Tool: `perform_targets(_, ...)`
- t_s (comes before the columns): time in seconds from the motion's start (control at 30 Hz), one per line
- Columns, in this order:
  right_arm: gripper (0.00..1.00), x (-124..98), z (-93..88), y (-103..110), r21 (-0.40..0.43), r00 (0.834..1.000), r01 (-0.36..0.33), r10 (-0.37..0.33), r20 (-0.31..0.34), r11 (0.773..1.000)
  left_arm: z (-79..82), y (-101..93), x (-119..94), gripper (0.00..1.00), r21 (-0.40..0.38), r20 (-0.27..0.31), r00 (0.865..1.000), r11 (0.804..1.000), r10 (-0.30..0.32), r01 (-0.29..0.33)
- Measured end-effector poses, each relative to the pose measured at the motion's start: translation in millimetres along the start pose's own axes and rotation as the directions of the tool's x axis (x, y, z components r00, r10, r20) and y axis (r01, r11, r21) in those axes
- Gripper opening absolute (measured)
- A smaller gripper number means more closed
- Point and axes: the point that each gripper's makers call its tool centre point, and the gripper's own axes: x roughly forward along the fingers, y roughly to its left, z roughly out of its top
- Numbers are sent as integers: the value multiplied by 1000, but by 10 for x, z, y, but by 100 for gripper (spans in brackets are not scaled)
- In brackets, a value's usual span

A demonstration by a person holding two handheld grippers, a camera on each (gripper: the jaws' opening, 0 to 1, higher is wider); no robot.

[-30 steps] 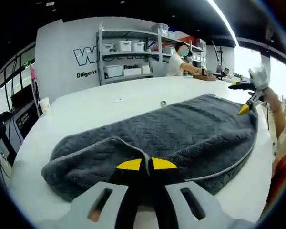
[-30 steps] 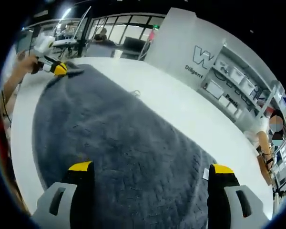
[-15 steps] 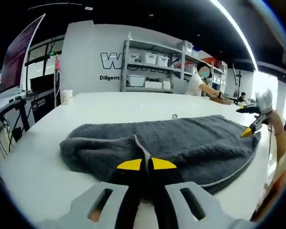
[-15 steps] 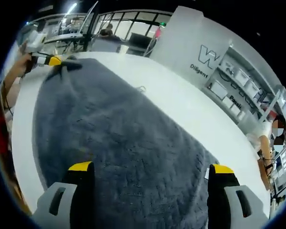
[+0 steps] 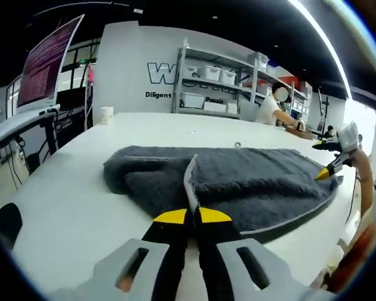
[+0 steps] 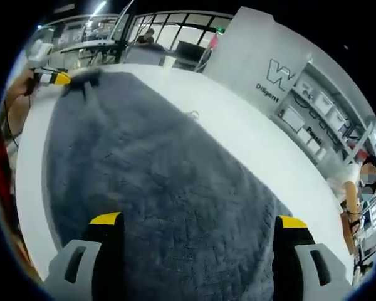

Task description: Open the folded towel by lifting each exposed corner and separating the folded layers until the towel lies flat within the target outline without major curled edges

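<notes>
towel [image 5: 250,182]: grey nubby terry cloth | table [image 5: 69,207]: smooth white, perhaps laminate

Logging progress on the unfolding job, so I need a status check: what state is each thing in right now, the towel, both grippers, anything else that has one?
Towel: partly folded, one edge pulled up.
Left gripper: shut on towel edge.
Right gripper: open, jaws wide above towel.
Table: white, towel lying on it.
Cup: upright at far table edge.
Shelf bins: on shelves; contents cannot be told.

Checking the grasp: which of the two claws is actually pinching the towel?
The left claw: its yellow-tipped jaws are shut on a raised edge of the grey terry towel. The right claw hovers with jaws wide apart.
</notes>
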Motion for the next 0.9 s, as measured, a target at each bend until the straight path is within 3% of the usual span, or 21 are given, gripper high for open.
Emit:
perform_targets(0.27,99,11,59,41,-13,1000,-6,6,8,1000,-176,50,-84,4,-43,-36,999,999,17,-19)
perform_targets(0.9,99,26,53,86,-32,1000,-12,12,-4,999,-306,106,-274,4,-140,-40,999,990,22,-27)
